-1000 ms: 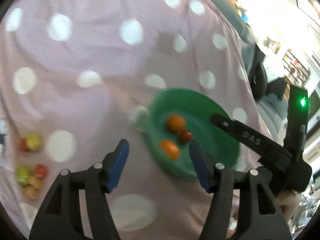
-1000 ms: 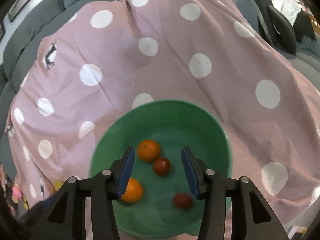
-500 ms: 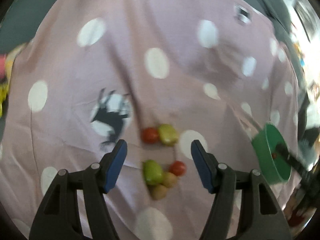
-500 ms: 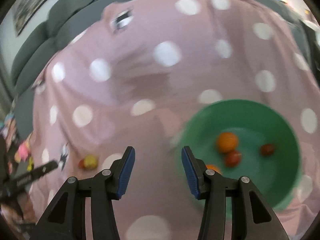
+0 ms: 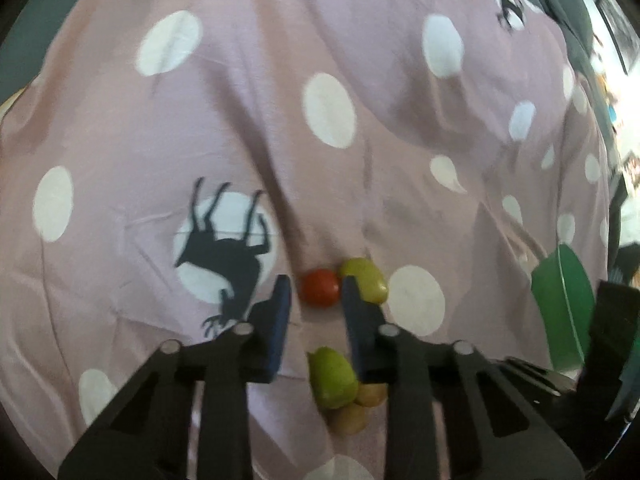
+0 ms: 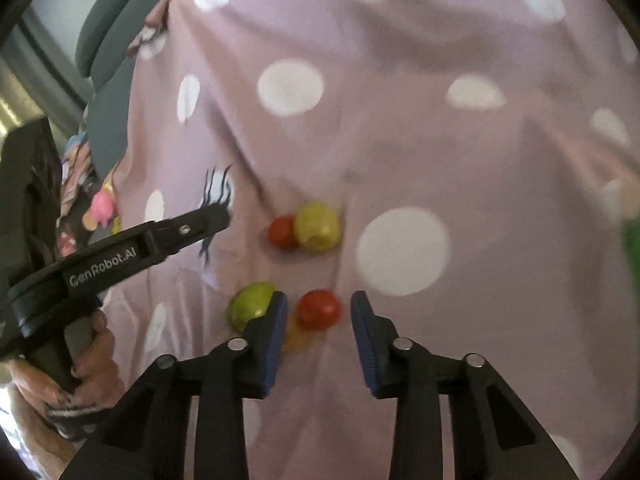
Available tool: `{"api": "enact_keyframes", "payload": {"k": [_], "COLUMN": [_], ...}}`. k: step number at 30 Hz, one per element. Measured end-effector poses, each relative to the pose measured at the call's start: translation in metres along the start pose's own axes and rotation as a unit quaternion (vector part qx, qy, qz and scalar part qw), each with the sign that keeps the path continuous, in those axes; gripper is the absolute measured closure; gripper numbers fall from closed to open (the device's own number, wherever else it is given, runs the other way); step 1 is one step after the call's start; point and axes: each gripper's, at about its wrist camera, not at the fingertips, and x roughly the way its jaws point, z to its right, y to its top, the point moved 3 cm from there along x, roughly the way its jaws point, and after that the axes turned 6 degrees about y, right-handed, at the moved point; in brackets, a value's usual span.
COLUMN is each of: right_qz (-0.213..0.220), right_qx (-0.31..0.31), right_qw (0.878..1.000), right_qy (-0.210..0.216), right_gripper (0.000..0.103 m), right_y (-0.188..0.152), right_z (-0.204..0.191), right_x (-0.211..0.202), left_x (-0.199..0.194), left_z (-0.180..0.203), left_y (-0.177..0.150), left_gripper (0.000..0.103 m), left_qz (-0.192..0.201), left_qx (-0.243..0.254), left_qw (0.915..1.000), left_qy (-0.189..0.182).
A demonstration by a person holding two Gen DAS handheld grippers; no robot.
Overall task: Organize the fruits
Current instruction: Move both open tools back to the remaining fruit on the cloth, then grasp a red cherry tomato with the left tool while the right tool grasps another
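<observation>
Small fruits lie on a pink polka-dot cloth. In the left wrist view my left gripper is open, its tips on either side of a red fruit that touches a yellow-green fruit. A green fruit and brownish fruits lie lower between the fingers. In the right wrist view my right gripper is open around another red fruit; a green fruit lies left of it. The far red and yellow pair lies beyond. The green bowl sits at right.
The left gripper's handle and the hand holding it reach in from the left of the right wrist view. Grey sofa cushions border the cloth. A black animal print marks a white dot. Colourful toys lie at the cloth's left edge.
Both grippers have swung away from the green bowl to the loose fruits. The left has closed in on the far red fruit; the right has come down around the near red fruit.
</observation>
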Motion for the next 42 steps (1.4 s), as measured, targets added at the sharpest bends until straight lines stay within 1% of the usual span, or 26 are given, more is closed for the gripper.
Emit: {"api": "enact_keyframes", "payload": {"k": [2, 4, 6, 11, 13, 16, 19, 20, 24, 27, 30, 32, 35, 38, 42], "right_qz": [-0.015, -0.023, -0.031, -0.031, -0.037, -0.036, -0.034, -0.033, -0.027, -0.016, -0.006, 0.001, 0.013, 0.011, 0.004], "right_qx": [0.002, -0.001, -0.003, -0.006, -0.008, -0.011, -0.024, -0.024, -0.003, 0.018, 0.027, 0.025, 0.005, -0.016, -0.047], "right_qw": [1.000, 1.000, 0.999, 0.999, 0.999, 0.999, 0.999, 0.999, 0.999, 0.999, 0.998, 0.998, 0.994, 0.991, 0.986], "right_qy": [-0.001, -0.010, -0.014, -0.009, -0.008, -0.010, -0.020, -0.021, -0.030, -0.045, -0.050, -0.062, -0.105, -0.134, -0.162], "right_gripper": [0.071, 0.073, 0.074, 0.074, 0.074, 0.074, 0.074, 0.074, 0.074, 0.074, 0.074, 0.074, 0.074, 0.074, 0.074], "right_y": [0.000, 0.001, 0.000, -0.001, -0.002, -0.001, -0.001, -0.002, 0.001, 0.004, 0.004, 0.003, -0.002, -0.007, -0.011], "right_z": [0.000, -0.001, 0.000, 0.000, -0.001, 0.000, -0.004, -0.003, 0.011, 0.028, 0.037, 0.040, 0.044, 0.044, 0.039], "right_x": [0.009, 0.017, 0.023, 0.026, 0.030, 0.032, 0.034, 0.033, 0.023, 0.009, -0.003, -0.011, -0.022, -0.023, -0.017], "left_x": [0.010, 0.021, 0.031, 0.045, 0.051, 0.053, 0.059, 0.061, 0.063, 0.068, 0.069, 0.066, 0.067, 0.070, 0.073], "left_z": [0.006, 0.009, 0.011, 0.009, 0.009, 0.011, 0.014, 0.015, 0.018, 0.017, 0.015, 0.010, 0.016, 0.020, 0.019], "left_y": [0.000, -0.001, 0.000, 0.005, 0.004, 0.006, 0.007, 0.008, 0.008, 0.009, 0.010, 0.009, 0.007, 0.004, 0.004], "left_gripper": [0.084, 0.084, 0.084, 0.085, 0.085, 0.085, 0.082, 0.080, 0.079, 0.078, 0.078, 0.078, 0.078, 0.076, 0.075], "left_qz": [-0.011, -0.030, -0.041, -0.056, -0.063, -0.058, -0.058, -0.059, -0.056, -0.063, -0.069, -0.071, -0.073, -0.081, -0.085], "left_qx": [0.009, 0.020, 0.026, 0.020, 0.023, 0.025, 0.021, 0.022, 0.025, 0.015, 0.002, 0.003, 0.010, 0.012, 0.001], "left_qw": [0.9999, 0.9994, 0.9988, 0.9982, 0.9976, 0.9979, 0.9980, 0.9979, 0.9980, 0.9979, 0.9975, 0.9973, 0.9970, 0.9956, 0.9951], "left_qy": [-0.001, -0.003, 0.002, 0.007, 0.014, 0.016, 0.012, 0.014, 0.016, 0.000, -0.014, -0.020, -0.022, -0.045, -0.049]}}
